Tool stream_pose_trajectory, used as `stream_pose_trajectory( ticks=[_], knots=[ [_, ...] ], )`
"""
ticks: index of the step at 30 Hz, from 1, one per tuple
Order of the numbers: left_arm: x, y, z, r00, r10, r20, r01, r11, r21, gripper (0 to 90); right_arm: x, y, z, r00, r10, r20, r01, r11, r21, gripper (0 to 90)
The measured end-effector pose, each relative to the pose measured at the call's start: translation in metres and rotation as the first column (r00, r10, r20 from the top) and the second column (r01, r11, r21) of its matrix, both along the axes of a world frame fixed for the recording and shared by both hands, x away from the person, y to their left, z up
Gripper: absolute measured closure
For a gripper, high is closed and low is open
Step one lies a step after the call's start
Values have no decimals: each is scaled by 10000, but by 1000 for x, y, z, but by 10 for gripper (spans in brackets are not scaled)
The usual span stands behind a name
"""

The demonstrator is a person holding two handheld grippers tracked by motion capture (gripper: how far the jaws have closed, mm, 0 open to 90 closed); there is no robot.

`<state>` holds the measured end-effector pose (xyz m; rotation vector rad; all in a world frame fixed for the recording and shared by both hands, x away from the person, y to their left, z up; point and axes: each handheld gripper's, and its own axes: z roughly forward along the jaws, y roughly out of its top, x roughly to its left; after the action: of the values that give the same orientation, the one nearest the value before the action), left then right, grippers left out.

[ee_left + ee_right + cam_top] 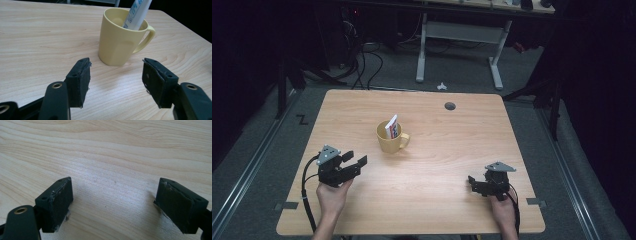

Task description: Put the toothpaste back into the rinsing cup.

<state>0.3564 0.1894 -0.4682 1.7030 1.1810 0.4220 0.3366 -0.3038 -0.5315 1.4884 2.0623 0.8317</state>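
Observation:
A yellow mug (391,138) stands upright near the middle of the wooden table (452,140), handle to the right. A white tube with red and blue print (392,127) leans inside it. My left gripper (355,159) is at the front left, pointed toward the mug and a short way from it, jaws open with nothing between them. In the left gripper view the mug (120,40) and the tube (137,12) sit just beyond my left gripper (116,82). My right gripper (473,182) rests low at the front right, open and empty. The right gripper view has my right gripper (113,202) over bare wood.
A round cable hole (450,106) sits in the table top near the far edge. Beyond the table stand a white desk frame (459,45) and floor cables (362,60). Dark floor surrounds the table on all sides.

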Motion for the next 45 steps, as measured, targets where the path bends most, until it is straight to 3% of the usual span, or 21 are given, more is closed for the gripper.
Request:
stream_pose_trajectory(
  ticks=[18,45],
  knots=[
    [-1,9,-13,9979,473,-434,-453,9979,459,402,0,0,0,10000,-2,-5,2,10000,-1,143],
    [7,23,-33,9878,1211,-980,-1136,9904,786,401,0,0,0,10000,-2,-1,2,10000,0,143]
  ],
)
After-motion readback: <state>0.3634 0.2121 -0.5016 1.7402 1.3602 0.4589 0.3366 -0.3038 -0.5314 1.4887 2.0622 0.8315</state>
